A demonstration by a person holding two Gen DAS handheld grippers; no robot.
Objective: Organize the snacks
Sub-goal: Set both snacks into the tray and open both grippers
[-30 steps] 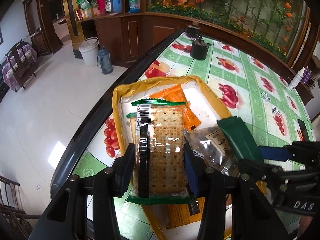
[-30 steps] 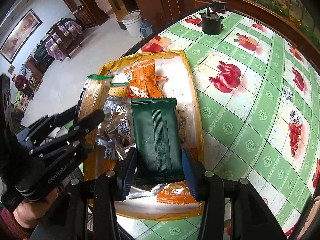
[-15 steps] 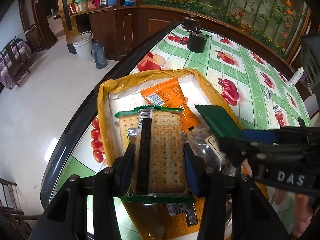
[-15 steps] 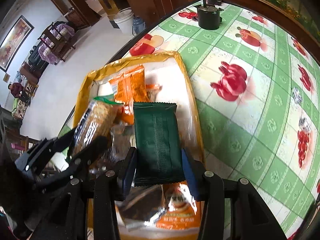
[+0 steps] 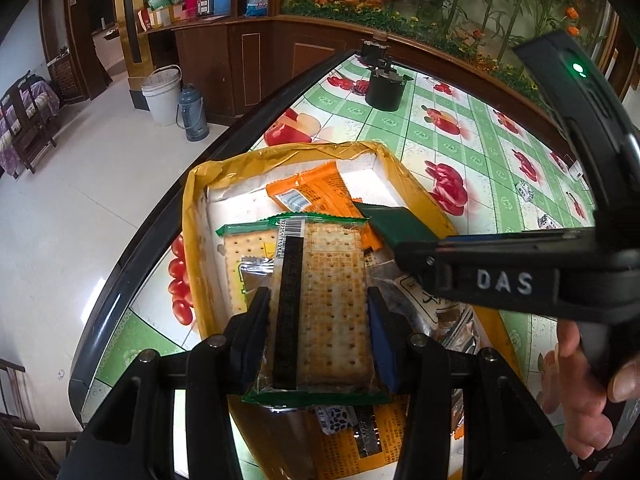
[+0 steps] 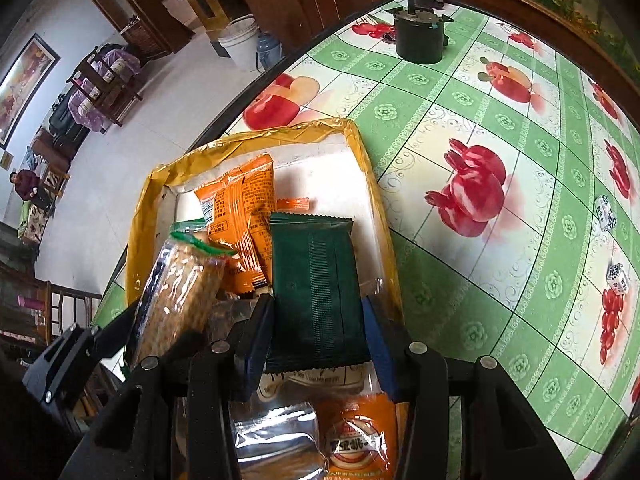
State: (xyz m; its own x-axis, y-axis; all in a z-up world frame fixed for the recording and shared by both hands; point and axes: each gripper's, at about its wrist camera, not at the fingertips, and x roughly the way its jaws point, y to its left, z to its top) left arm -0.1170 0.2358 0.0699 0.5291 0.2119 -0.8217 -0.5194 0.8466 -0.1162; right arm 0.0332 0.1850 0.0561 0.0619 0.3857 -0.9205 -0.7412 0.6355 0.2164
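**Snacks held over the yellow-rimmed box**

Snacks fill a shallow box (image 5: 192, 216) with a crinkled yellow rim and a white floor, lying at the centre of both views on the table (image 6: 460, 128) with its green-checked, fruit-printed cloth. In the box lie orange packets (image 6: 244, 208) toward the upper middle, a second cracker pack (image 5: 244, 248) at centre left of the left-wrist view, and silvery wrappers and a round-labelled orange packet (image 6: 356, 444) at the lower edge of the right-wrist view.

The left claw (image 5: 318, 320) grips a clear cracker pack (image 5: 332, 292) with green ends and a black strip, pads pressed on both long sides, above the box. The right claw (image 6: 316, 328) clamps a dark green, matte, ribbed packet (image 6: 316, 280) over the box's right half.

A dark pot (image 6: 420, 36) stands well apart at the upper right.
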